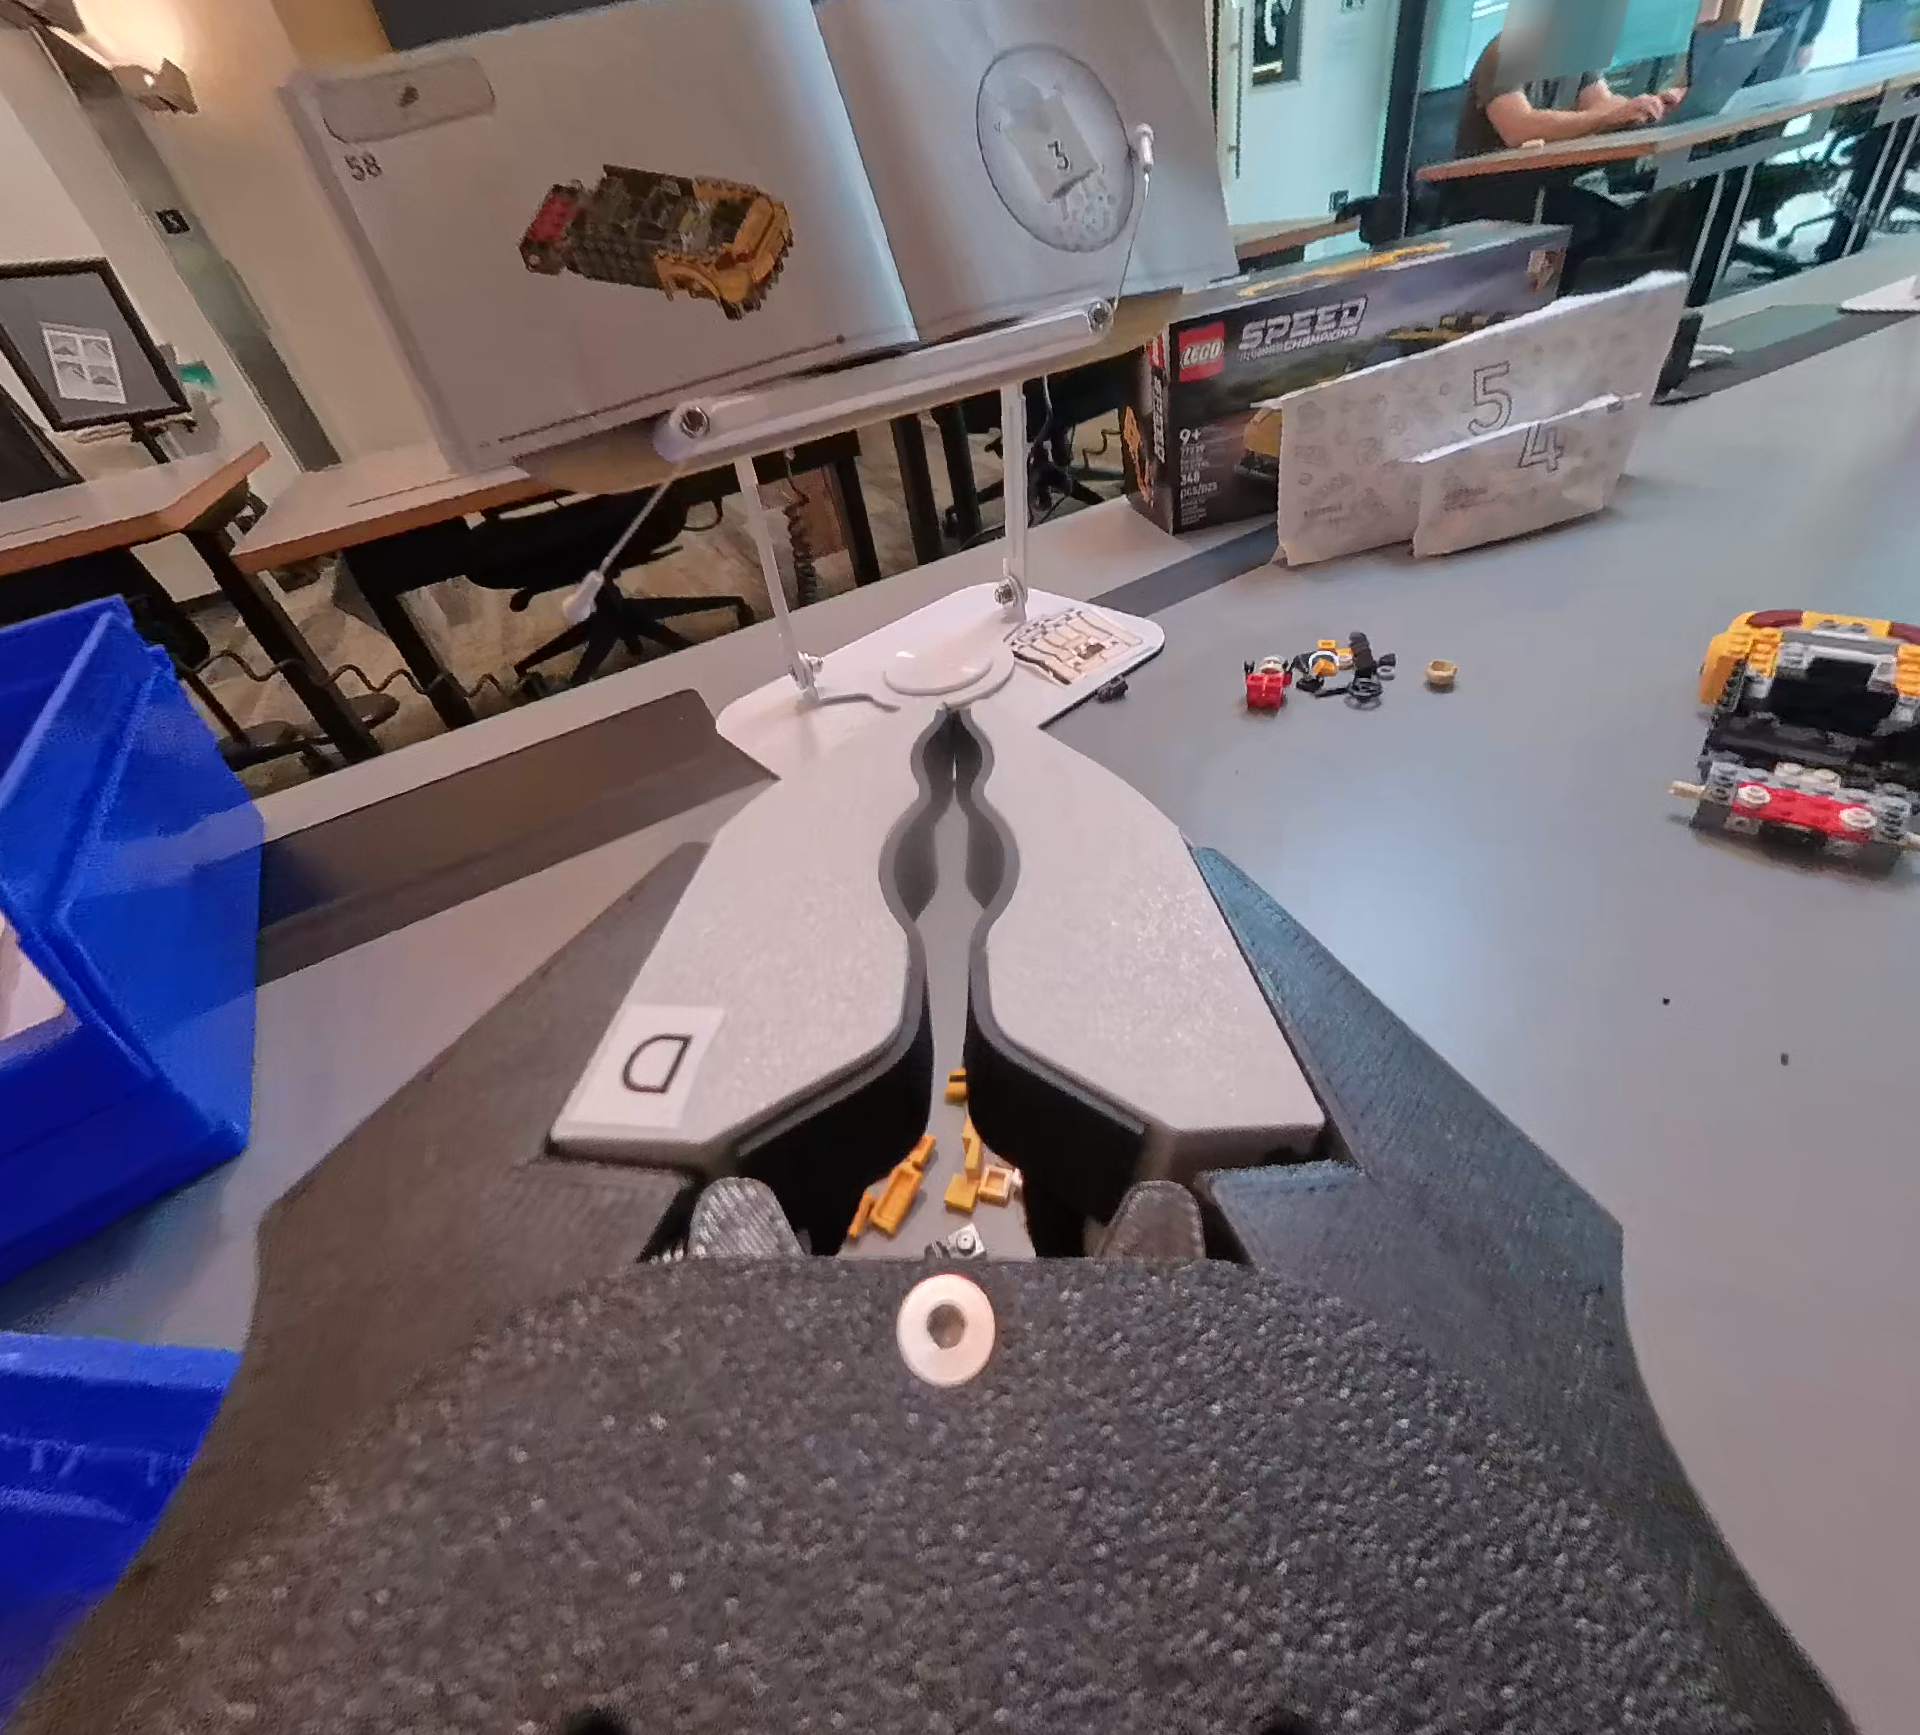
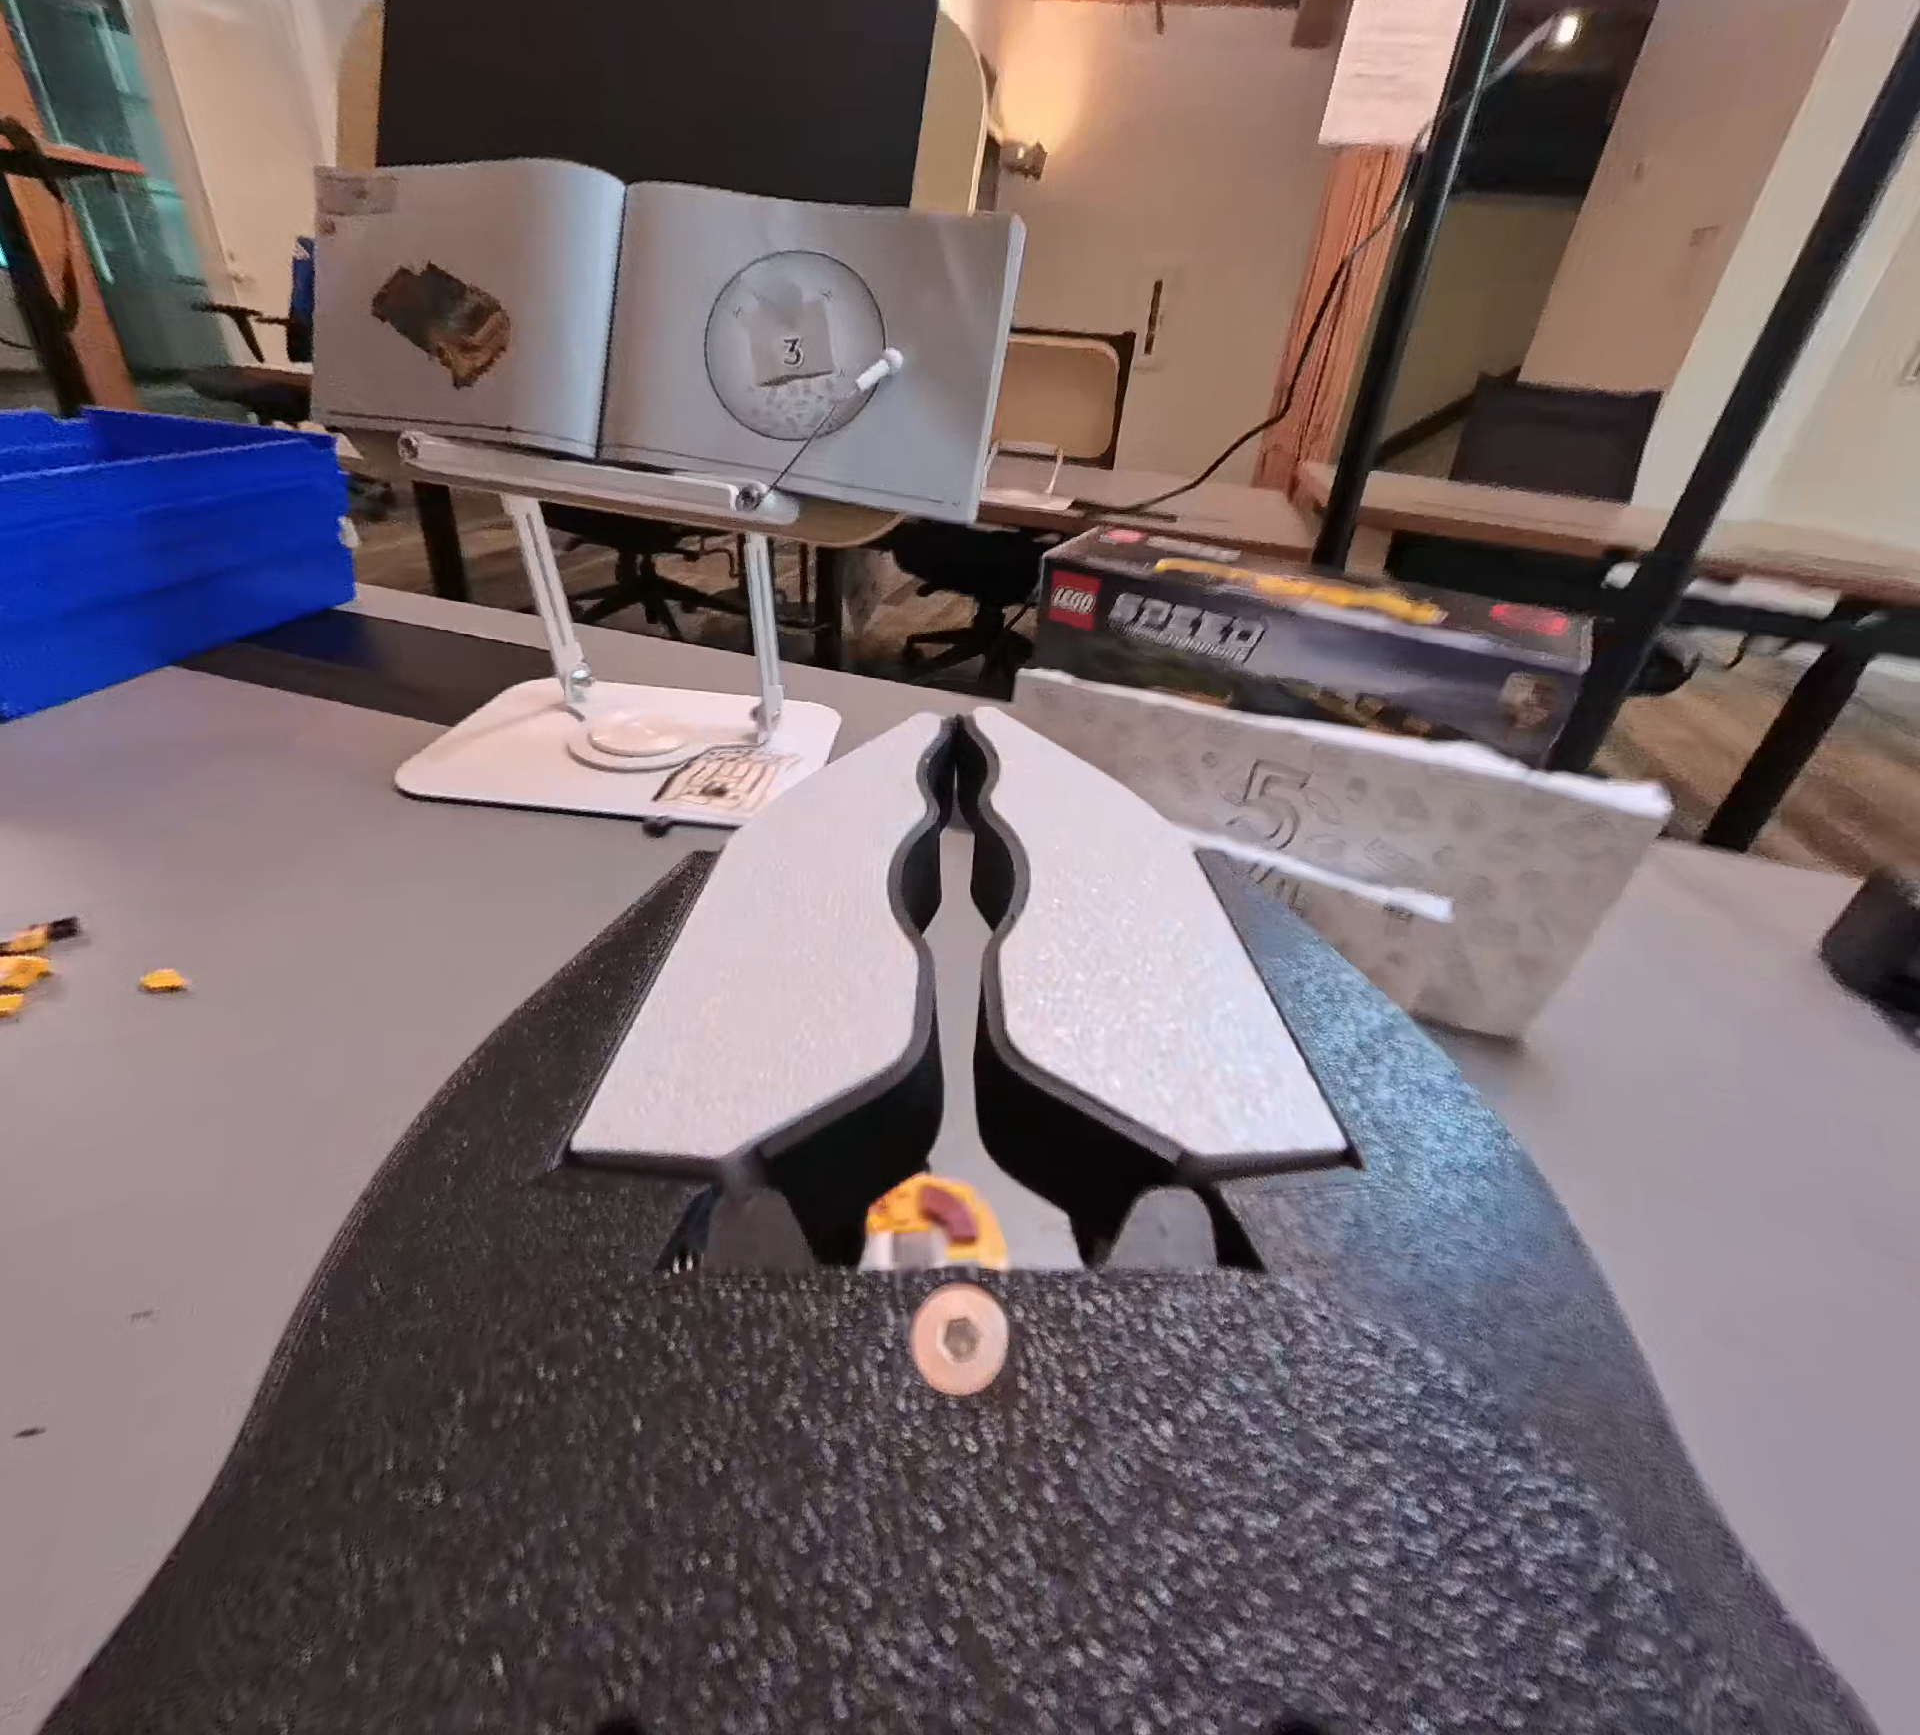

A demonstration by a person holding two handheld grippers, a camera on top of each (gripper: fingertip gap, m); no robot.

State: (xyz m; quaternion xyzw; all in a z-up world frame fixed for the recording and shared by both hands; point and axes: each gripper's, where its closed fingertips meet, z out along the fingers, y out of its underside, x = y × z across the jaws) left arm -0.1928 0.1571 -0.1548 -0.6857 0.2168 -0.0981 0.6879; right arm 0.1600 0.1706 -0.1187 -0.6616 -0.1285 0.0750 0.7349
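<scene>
My left gripper point(image 1: 954, 731) is shut, its fingertips touching, and hovers over the grey table point(image 1: 1455, 1010) just before the white base point(image 1: 831, 698) of a book stand. Small yellow brick pieces point(image 1: 935, 1186) lie on the table under its fingers. A partly built yellow, black and red brick car point(image 1: 1808, 740) sits to its right, with a cluster of small loose parts point(image 1: 1320, 672) beyond. My right gripper point(image 2: 958, 729) is shut too, fingertips together, above the table near a white paper bag point(image 2: 1403, 854). A yellow and red bit of the car point(image 2: 935, 1218) shows beneath it.
An open instruction booklet point(image 1: 727, 231) rests on the stand, which also shows in the right wrist view point(image 2: 644, 335). A brick-set box point(image 1: 1351, 355) and paper bags point(image 1: 1475, 438) stand at the back. Blue bins point(image 1: 114, 906) stand at the left. A person sits at a far desk point(image 1: 1538, 116). About 35 cm separates my left fingertips from my right. My left tips are about 40 cm from the car point(image 2: 935, 1218), my right tips only 15 cm. Seen from the left wrist view point(image 1: 1770, 629) as well.
</scene>
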